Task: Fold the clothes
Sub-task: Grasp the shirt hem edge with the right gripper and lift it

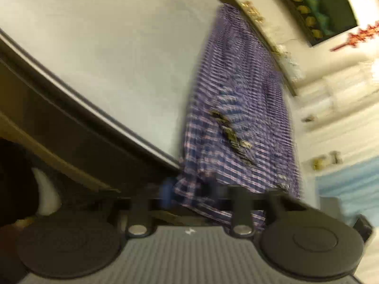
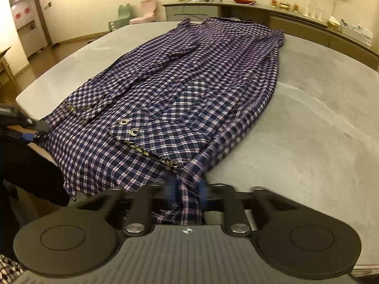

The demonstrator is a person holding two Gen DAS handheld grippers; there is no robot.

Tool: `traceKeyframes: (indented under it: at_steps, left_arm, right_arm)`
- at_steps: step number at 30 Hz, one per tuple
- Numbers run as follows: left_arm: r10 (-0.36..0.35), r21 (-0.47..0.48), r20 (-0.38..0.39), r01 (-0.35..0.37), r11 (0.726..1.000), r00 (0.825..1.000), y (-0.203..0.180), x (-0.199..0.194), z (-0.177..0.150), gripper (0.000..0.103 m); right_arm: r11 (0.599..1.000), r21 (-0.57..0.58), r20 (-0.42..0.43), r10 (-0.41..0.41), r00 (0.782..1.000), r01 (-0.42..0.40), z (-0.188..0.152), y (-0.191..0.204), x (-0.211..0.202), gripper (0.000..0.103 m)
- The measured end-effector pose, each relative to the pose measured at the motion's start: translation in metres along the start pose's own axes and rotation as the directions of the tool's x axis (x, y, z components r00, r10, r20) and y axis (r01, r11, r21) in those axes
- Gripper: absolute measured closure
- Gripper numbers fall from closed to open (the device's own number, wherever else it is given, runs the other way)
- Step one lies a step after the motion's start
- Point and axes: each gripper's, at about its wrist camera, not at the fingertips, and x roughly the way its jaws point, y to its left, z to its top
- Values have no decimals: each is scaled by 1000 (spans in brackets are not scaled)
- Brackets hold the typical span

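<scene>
Right gripper (image 2: 188, 190) pinches plaid shirt (image 2: 180, 90) hem — left gripper (image 1: 189, 189) likewise (blurred).

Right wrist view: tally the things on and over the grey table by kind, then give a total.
Purple-and-white checked shirt, spread on the round grey stone-look table: 1
Black two-finger gripper shut on the shirt's near edge: 2, left gripper and right gripper
Total: 3

Motion blur smears the purple-and-white checked cotton shirt (image 1: 236, 123) ahead of the left gripper (image 1: 189, 194), whose fingertips stay indistinct.
</scene>
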Motion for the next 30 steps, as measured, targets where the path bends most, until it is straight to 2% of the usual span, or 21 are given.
traceKeyframes:
  at_steps: [2, 4, 6, 8, 9, 11, 13, 14, 15, 16, 17, 18, 19, 20, 21, 23, 24, 26, 28, 30]
  left_arm:
    - [-33, 59, -11, 34, 998, 999, -16, -9, 3, 98]
    - [-90, 100, -9, 90, 991, 996, -34, -19, 14, 99]
    - [-151, 139, 25, 146, 979, 988, -59, -28, 44, 99]
    - [-187, 170, 86, 171, 970, 979, -85, -31, 90, 99]
    - [-187, 180, 122, 164, 970, 975, -101, -26, 114, 99]
    - [-143, 178, 196, 108, 978, 970, -129, -2, 165, 98]
    - [-115, 152, 187, 87, 985, 976, -134, 37, 203, 94]
    - [-103, 136, 174, 80, 987, 979, -135, 57, 221, 91]
    - [-83, 120, 184, 61, 991, 979, -132, 66, 232, 81]
    - [-57, 103, 208, 36, 994, 976, -128, 69, 236, 72]
    - [-63, 99, 229, 41, 994, 971, -123, 68, 237, 65]
    - [-70, 111, 244, 44, 993, 967, -118, 65, 232, 50]
    - [-65, 125, 257, 33, 992, 964, -113, 62, 227, 42]
    - [-59, 139, 270, 22, 990, 961, -107, 59, 221, 42]
    - [-54, 153, 283, 11, 988, 957, -102, 56, 216, 43]
    - [-28, 208, 232, -22, 978, 972, -107, 67, 210, 43]
    - [-20, 269, 193, -33, 962, 981, -116, 76, 206, 43]
    - [49, 395, 150, -105, 913, 987, -132, 98, 195, 43]
    - [130, 477, 145, -185, 859, 981, -143, 120, 182, 45]
    - [169, 520, 148, -222, 825, 974, -148, 134, 177, 46]
  right_arm:
    - [999, 17, -1, 39, 999, -39, 3, -4, -3, 97]
    - [990, 65, 14, 125, 992, -126, 14, -15, -13, 98]
    - [968, 130, 66, 207, 976, -214, 36, -35, -24, 99]
    - [944, 185, 138, 252, 958, -275, 71, -63, -30, 99]
    - [933, 215, 171, 255, 952, -288, 92, -79, -27, 99]
    - [914, 292, 214, 225, 951, -282, 137, -118, -5, 99]
    - [867, 408, 231, 205, 951, -286, 170, -159, 32, 98]
    - [821, 482, 240, 214, 947, -307, 179, -180, 54, 93]
    - [776, 547, 249, 207, 946, -314, 181, -198, 71, 84]
    - [732, 606, 257, 191, 947, -312, 179, -214, 85, 51]
    - [703, 643, 271, 162, 949, -304, 173, -226, 92, 34]
    - [686, 666, 288, 125, 950, -292, 164, -234, 93, 34]
    - [676, 680, 288, 112, 951, -285, 158, -239, 93, 34]
    - [682, 674, 282, 115, 952, -282, 154, -240, 90, 34]
    - [717, 635, 285, 128, 950, -287, 152, -234, 84, 34]
    - [804, 513, 291, 167, 942, -301, 151, -215, 73, 34]
    - [844, 441, 288, 189, 939, -305, 151, -204, 70, 34]
    - [910, 286, 265, 227, 937, -301, 151, -177, 69, 35]
    - [945, 184, 212, 231, 950, -271, 154, -154, 82, 39]
    - [970, 138, 124, 184, 975, -200, 156, -140, 100, 43]
